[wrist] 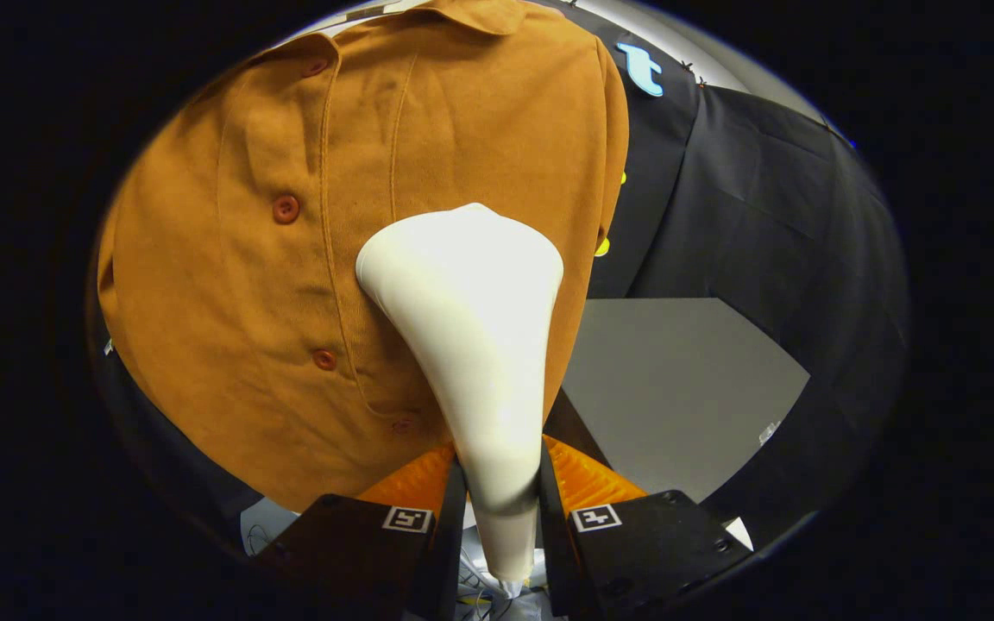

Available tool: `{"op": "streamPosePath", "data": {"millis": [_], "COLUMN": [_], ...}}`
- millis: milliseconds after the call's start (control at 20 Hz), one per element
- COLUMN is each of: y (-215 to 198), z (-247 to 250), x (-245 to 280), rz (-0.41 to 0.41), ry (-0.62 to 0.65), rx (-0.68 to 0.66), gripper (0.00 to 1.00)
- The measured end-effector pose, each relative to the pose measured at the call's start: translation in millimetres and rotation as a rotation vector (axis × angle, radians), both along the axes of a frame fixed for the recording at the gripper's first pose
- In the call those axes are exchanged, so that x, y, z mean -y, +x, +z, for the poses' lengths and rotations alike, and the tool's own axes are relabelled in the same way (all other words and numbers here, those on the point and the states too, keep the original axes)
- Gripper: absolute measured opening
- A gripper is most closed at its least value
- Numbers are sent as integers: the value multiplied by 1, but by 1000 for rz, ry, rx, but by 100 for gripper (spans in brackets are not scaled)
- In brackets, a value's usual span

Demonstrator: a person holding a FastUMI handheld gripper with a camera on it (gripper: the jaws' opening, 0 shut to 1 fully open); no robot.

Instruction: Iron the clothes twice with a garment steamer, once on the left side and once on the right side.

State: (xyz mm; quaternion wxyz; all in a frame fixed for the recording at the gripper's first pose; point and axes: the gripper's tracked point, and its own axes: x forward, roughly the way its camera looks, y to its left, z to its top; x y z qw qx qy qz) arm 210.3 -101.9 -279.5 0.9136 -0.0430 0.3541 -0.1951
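The shirt (290, 285), an orange-brown button-front one, hangs beyond the fingers and takes up the left and middle of the scene. Its collar is at the far top and its hem comes down near the fingers. Its row of buttons (286, 208) runs down left of centre. The steamer (471, 345) is the next largest thing: a pale head that flares wide at the far end and narrows to a handle between the two fingers. The gripper (501, 509) is clamped on that handle, one finger pressing each side. The wide end lies against the shirt just right of the button strip, about mid-height.

Judging by that position, one stroke on the panel to the right of the buttons is in hand. The frame does not settle whether it is the first or second stroke. The next move seems to call for keeping the head flat on the cloth, drawing it straight along the panel and holding the handle firmly.

To the right is a grey floor (687, 388) with dark cloth behind it. The steamer's face and any steam are hidden against the fabric. The handle's near end and its hose are cut off below the fingers, among a hard-to-read tangle of wires.
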Motion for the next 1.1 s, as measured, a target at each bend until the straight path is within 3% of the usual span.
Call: {"op": "streamPosePath", "data": {"millis": [650,850,1100], "y": [-32,-33,-9], "z": [-71,-64,-19], "x": [11,11,-2], "rz": [-26,-37,-58], "ry": [60,54,16], "rx": [-156,-144,-23], "gripper": [44,44,44]}}
